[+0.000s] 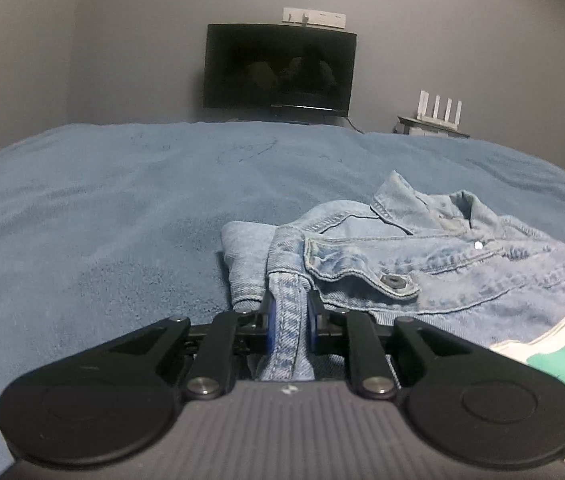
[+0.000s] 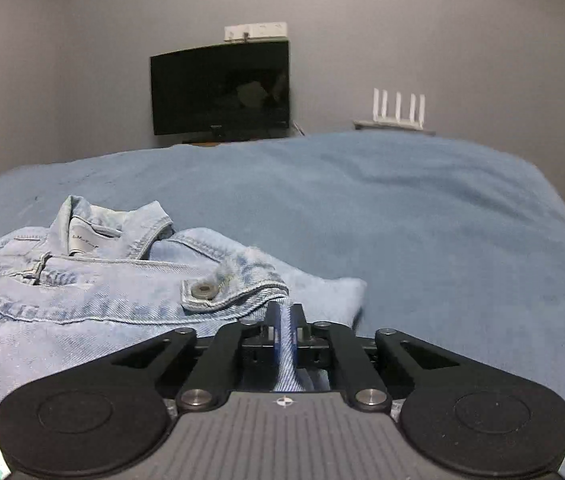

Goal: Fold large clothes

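Observation:
A light blue denim jacket (image 1: 422, 264) lies front up on the blue bedspread (image 1: 122, 200), collar toward the far side. My left gripper (image 1: 290, 300) is shut on a seamed edge of the jacket at its left side; the denim band runs back between the blue pads. In the right wrist view the same jacket (image 2: 82, 288) fills the lower left, and my right gripper (image 2: 284, 316) is shut on a fold of denim at the jacket's right edge, just below a buttoned pocket flap (image 2: 218, 292).
A dark screen (image 1: 278, 72) stands beyond the far edge of the bed, with a white router (image 1: 438, 114) on a small stand to its right. A teal and white printed item (image 1: 554, 356) lies near the jacket's hem. The bedspread (image 2: 442, 220) stretches wide around the jacket.

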A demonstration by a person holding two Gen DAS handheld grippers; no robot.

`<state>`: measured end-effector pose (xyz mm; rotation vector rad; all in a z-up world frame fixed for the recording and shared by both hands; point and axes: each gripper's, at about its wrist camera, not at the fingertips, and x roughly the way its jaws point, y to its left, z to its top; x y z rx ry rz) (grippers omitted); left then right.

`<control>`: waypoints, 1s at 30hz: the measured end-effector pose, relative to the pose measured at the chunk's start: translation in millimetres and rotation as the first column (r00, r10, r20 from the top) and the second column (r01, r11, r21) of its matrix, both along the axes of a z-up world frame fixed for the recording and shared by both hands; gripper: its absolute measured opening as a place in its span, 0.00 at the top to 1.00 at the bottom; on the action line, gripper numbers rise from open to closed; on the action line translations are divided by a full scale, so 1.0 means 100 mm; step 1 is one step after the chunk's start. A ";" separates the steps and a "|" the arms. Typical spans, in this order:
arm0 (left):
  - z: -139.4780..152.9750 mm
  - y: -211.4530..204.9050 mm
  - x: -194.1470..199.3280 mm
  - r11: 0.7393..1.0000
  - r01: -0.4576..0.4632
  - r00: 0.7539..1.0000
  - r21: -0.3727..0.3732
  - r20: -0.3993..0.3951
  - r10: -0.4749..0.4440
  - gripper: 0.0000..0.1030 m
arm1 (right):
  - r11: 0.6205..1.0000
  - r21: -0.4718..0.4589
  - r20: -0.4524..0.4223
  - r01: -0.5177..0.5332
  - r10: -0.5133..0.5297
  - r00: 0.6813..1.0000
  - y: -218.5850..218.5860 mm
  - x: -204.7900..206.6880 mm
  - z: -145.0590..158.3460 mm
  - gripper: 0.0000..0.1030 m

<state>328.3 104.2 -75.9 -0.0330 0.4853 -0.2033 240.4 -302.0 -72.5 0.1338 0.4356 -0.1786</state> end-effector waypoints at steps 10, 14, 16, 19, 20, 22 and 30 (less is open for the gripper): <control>0.40 -0.35 -0.50 1.000 -0.012 0.993 0.017 0.119 0.010 0.42 | 0.990 -0.028 0.186 -0.141 0.144 0.972 0.52 -0.33 0.48 0.47; 0.32 -0.87 -0.74 0.971 0.234 0.971 0.055 0.046 -0.236 0.42 | 0.932 -0.124 0.108 -0.340 0.354 0.929 1.14 -0.42 0.38 0.48; 0.20 -1.09 -0.83 0.946 0.285 0.957 0.154 0.011 -0.290 0.42 | 0.907 -0.184 0.032 -0.378 0.390 0.920 1.39 -0.46 0.24 0.50; -0.10 -1.26 -0.79 0.916 0.313 0.950 0.252 -0.097 -0.298 0.42 | 0.908 -0.237 -0.114 -0.347 0.328 0.938 1.52 -0.47 -0.05 0.53; -0.14 -1.25 -0.79 0.917 0.317 0.948 0.243 -0.091 -0.304 0.42 | 0.919 -0.215 -0.154 -0.331 0.303 0.940 1.49 -0.47 -0.19 0.53; -0.09 -1.22 -0.77 0.923 0.314 0.949 0.222 -0.104 -0.298 0.40 | 0.920 -0.225 -0.118 -0.322 0.302 0.946 1.47 -0.59 -0.31 0.53; 0.08 -0.73 -1.00 0.963 0.124 0.991 0.240 -0.071 -0.110 0.38 | 0.985 -0.125 -0.043 -0.120 0.116 0.992 1.12 -1.17 -0.12 0.59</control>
